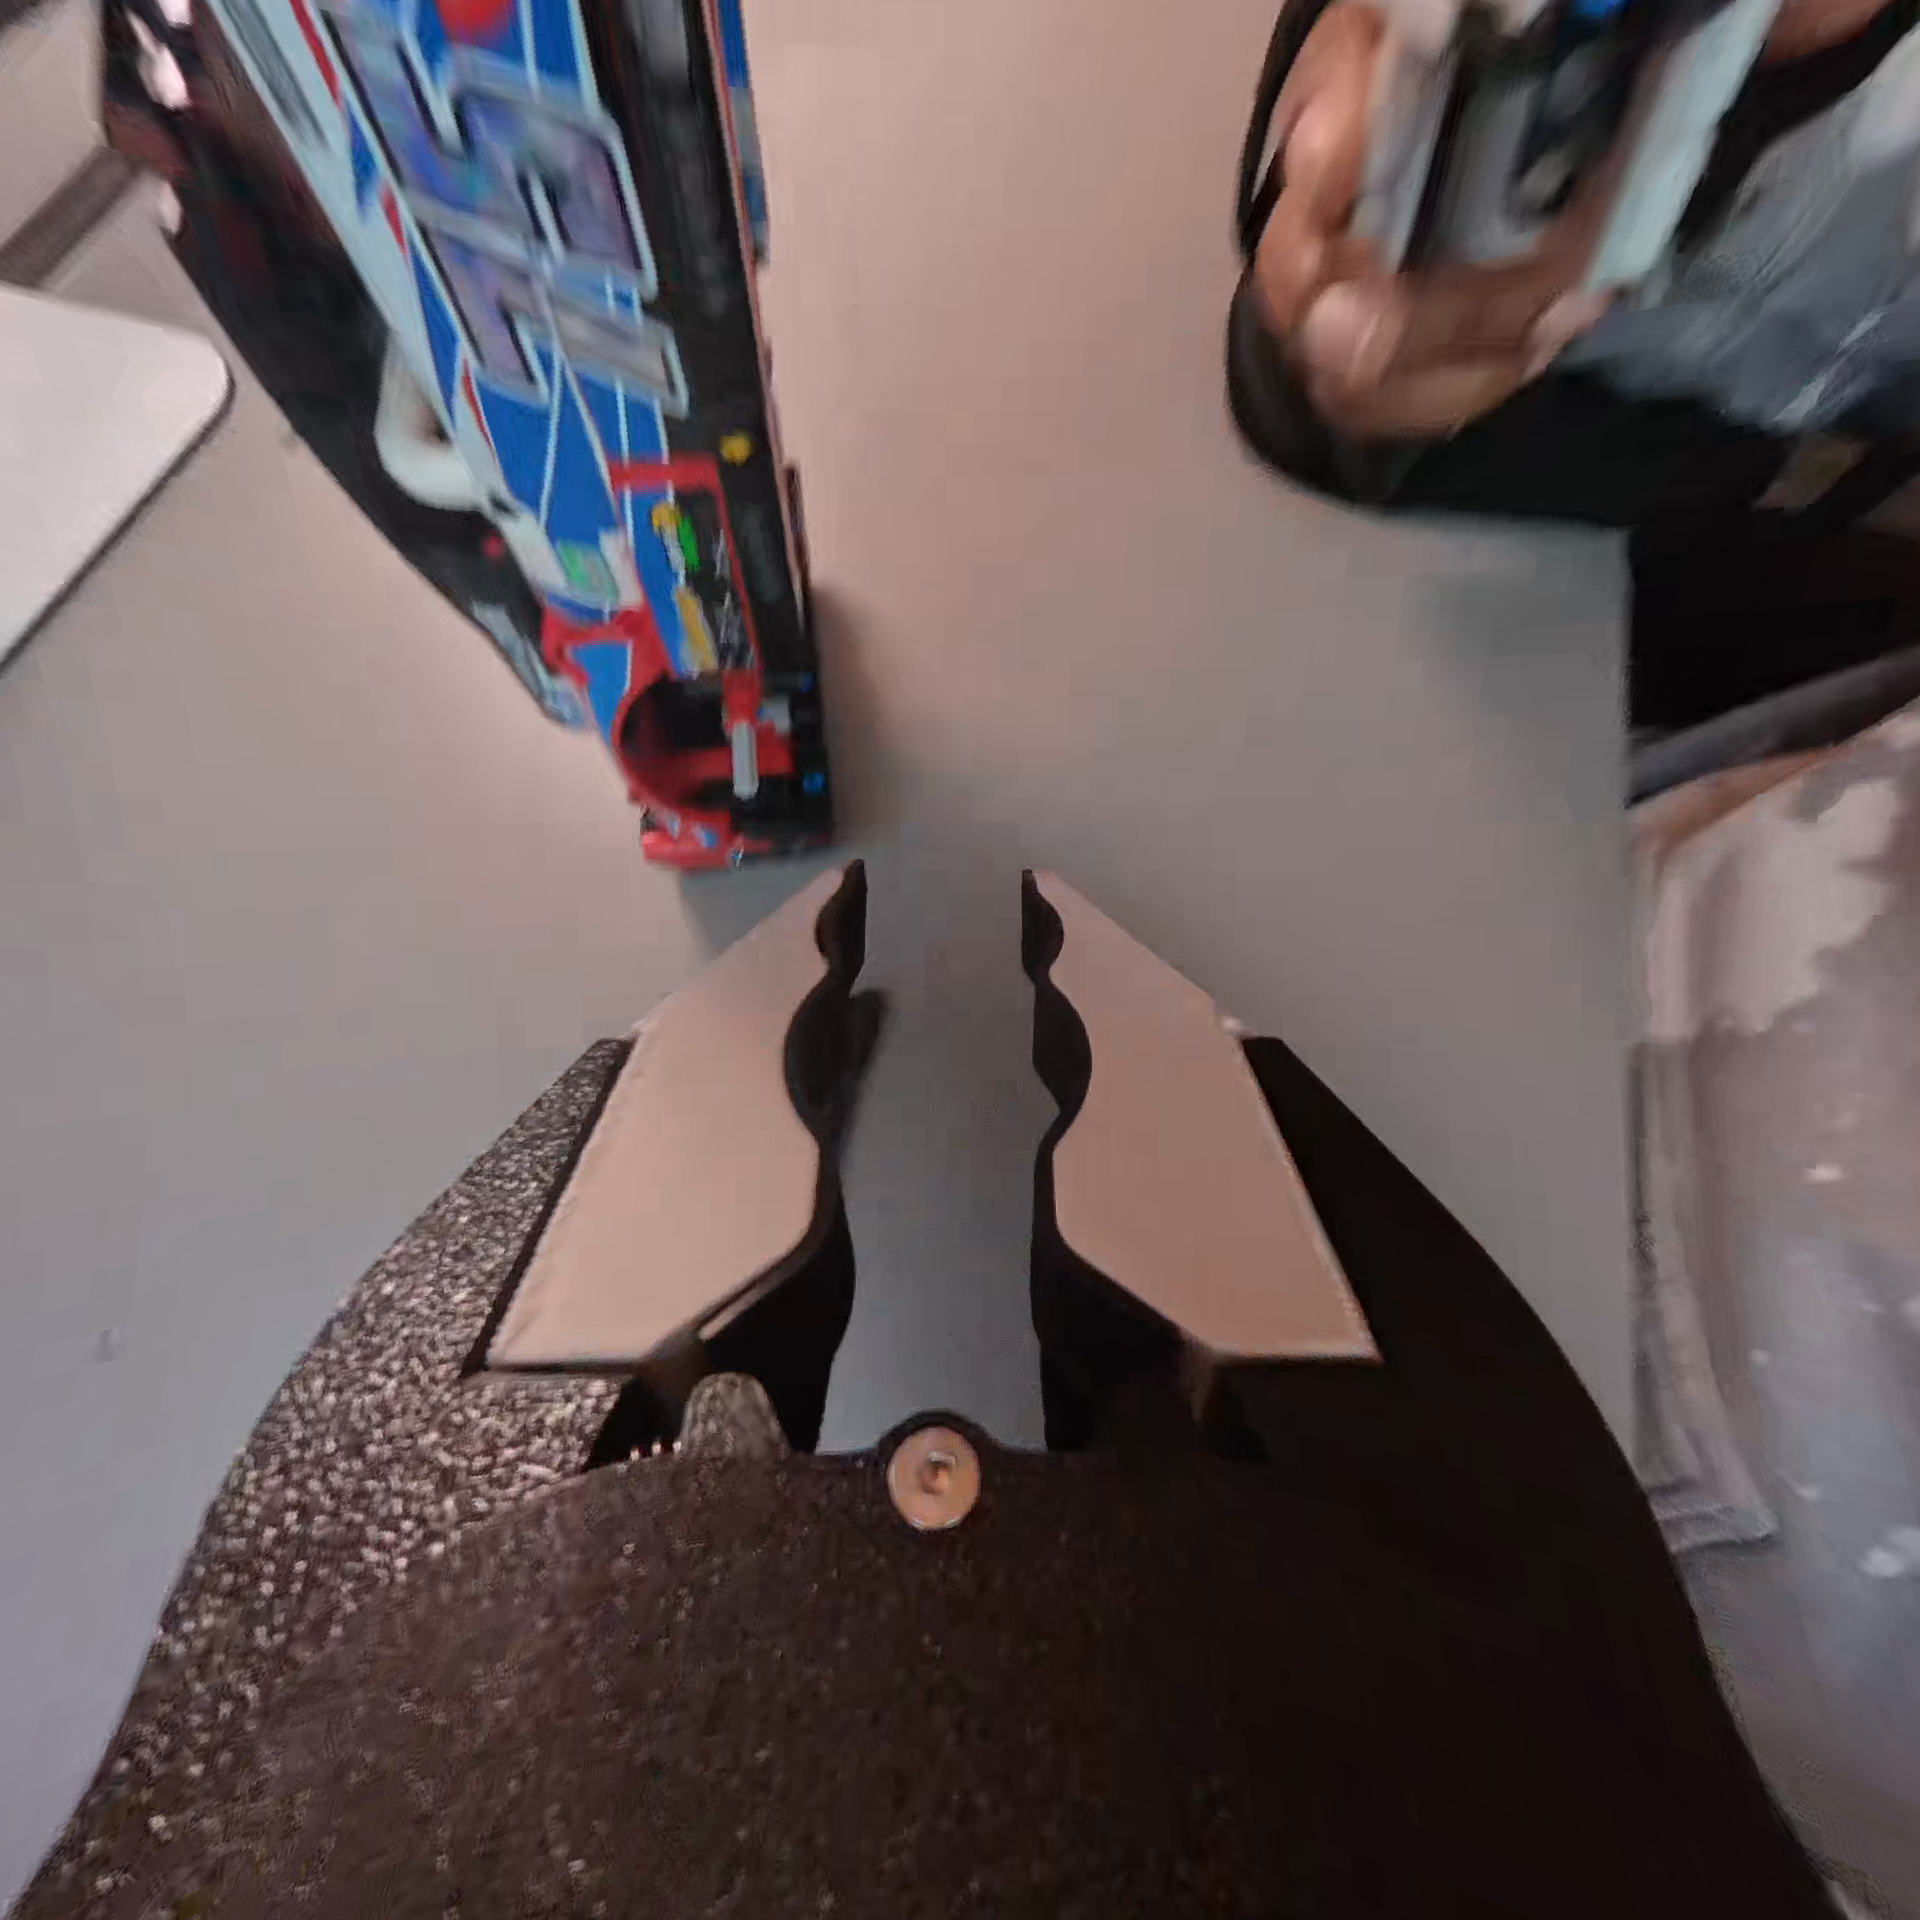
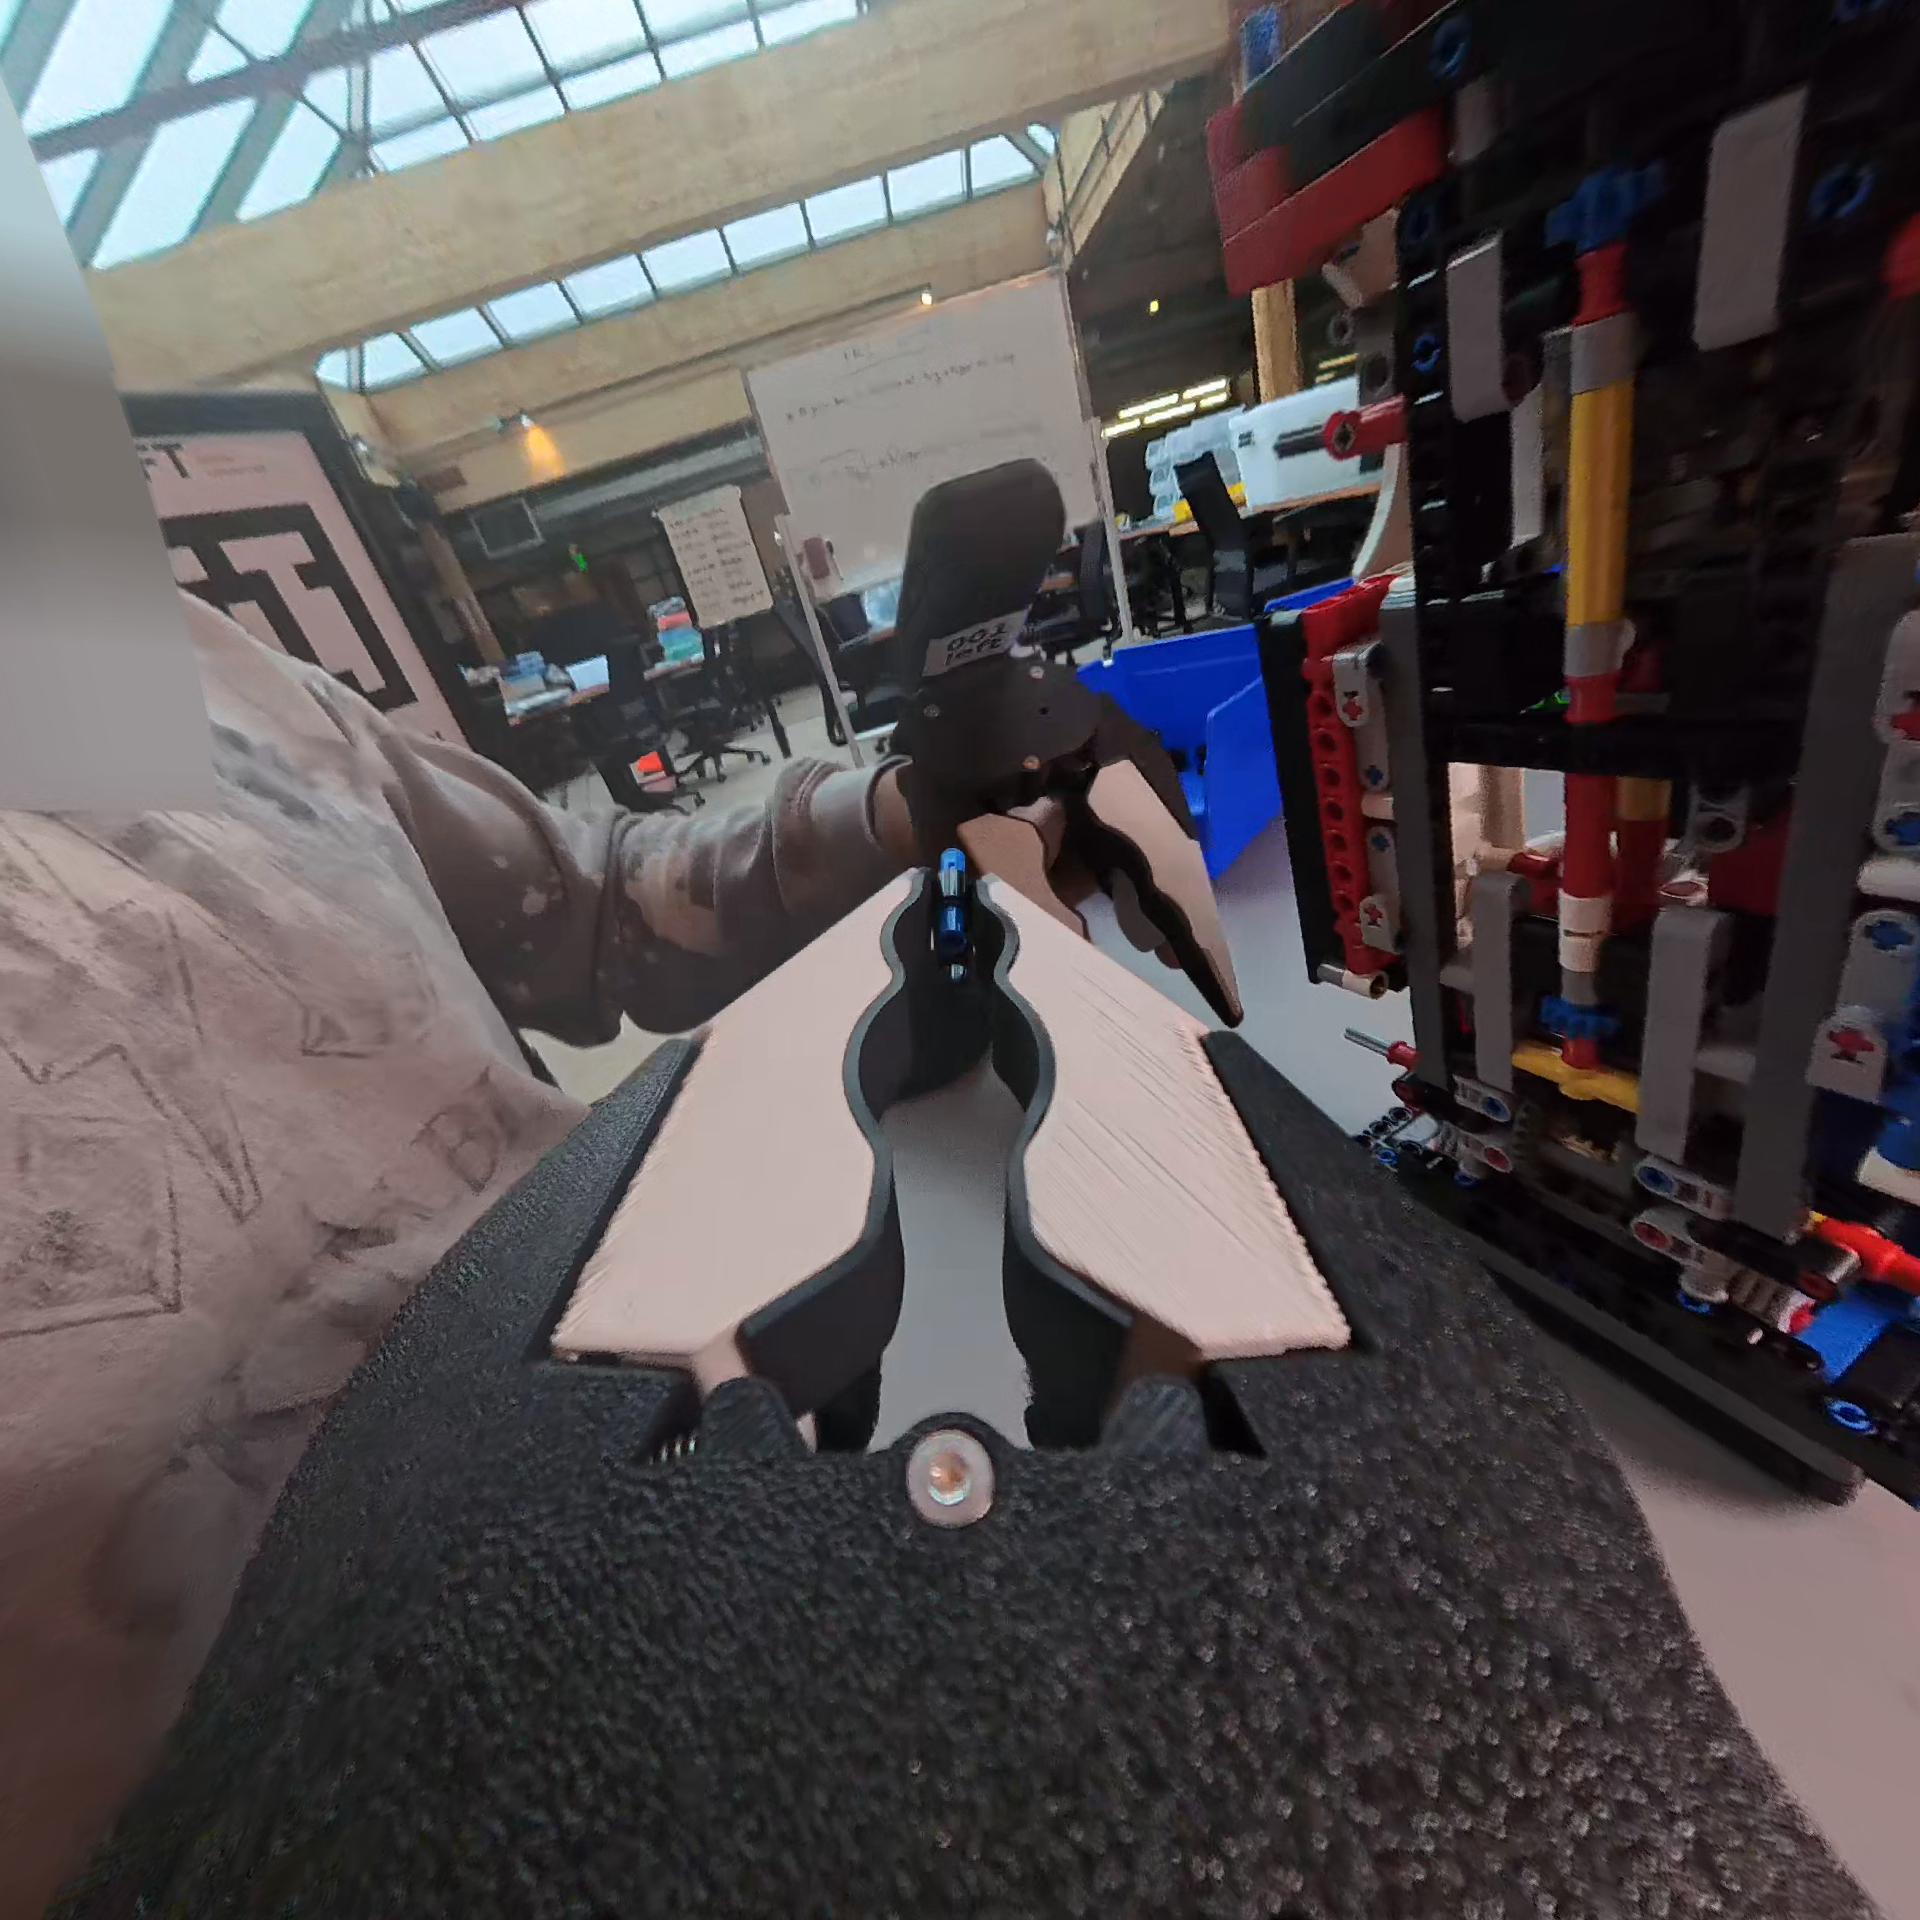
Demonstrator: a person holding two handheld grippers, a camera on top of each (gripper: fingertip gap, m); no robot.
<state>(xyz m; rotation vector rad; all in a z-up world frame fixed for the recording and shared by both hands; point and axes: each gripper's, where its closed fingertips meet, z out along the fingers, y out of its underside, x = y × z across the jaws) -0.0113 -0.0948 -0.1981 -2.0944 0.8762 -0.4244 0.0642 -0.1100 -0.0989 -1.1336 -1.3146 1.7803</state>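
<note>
My right gripper point(image 2: 951, 883) is shut on a small blue pin point(image 2: 951, 920), pinched upright between its fingertips. A tall brick-built model point(image 2: 1621, 675) of black, red, yellow, grey and blue beams stands on the table to its right. My left gripper point(image 1: 943, 883) is open and empty, pointing down at the grey table point(image 1: 1195, 675). Its tips are just right of the model's lower corner point(image 1: 727, 748). The left gripper also shows in the right wrist view point(image 2: 1174, 914), held in a gloved hand, just beyond the pin. The right gripper shows blurred in the left wrist view point(image 1: 1538, 135).
A blue plastic bin point(image 2: 1184, 717) sits on the table behind the left gripper. A person's pale sleeve point(image 2: 623, 883) reaches across from the left. A white table corner point(image 1: 94, 436) lies at the far left. A whiteboard point(image 2: 914, 416) and office desks stand far behind. There is about 12 cm between the tips of the two grippers.
</note>
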